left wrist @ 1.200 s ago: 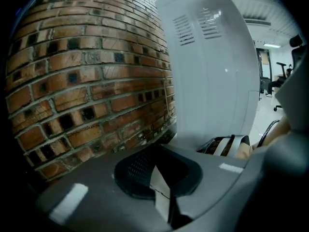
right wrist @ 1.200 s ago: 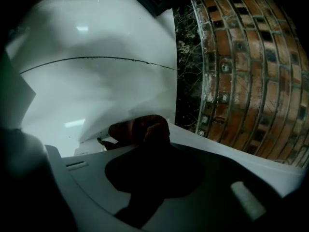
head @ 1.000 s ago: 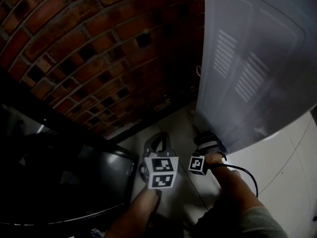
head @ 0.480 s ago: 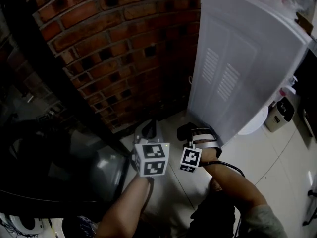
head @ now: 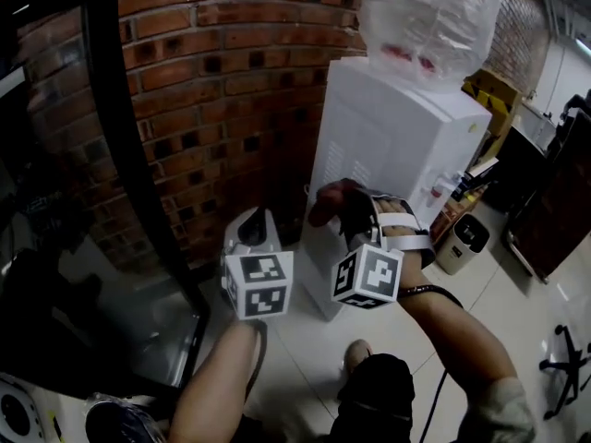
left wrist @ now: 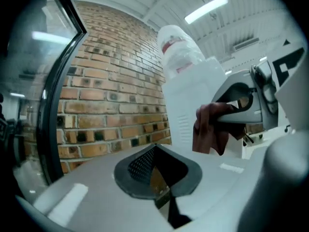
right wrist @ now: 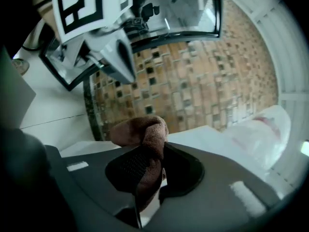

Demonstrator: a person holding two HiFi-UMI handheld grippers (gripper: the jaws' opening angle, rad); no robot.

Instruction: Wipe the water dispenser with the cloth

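Head view: right tongs (head: 355, 212) hold the brown cloth (head: 325, 201) in front of the white water dispenser (head: 406, 137), which stands at 1 o'clock; left tongs (head: 251, 233) at their 9 o'clock.
Left gripper view: left tongs closed together, empty; cloth (left wrist: 210, 129) at 2 o'clock.
Right gripper view: cloth (right wrist: 142, 132) bunched, clamped between the pads.

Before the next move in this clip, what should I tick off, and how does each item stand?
1. Grip: right gripper pinches the brown cloth: ok.
2. Spare hand: left gripper shut, nothing between its jaws: ok.
3. Contact: brown cloth touching the water dispenser: cannot tell; it hangs close by the side panel.
4. Access: side panel unobstructed: ok.
5. Load: bagged bottle upright on top of the water dispenser: ok.
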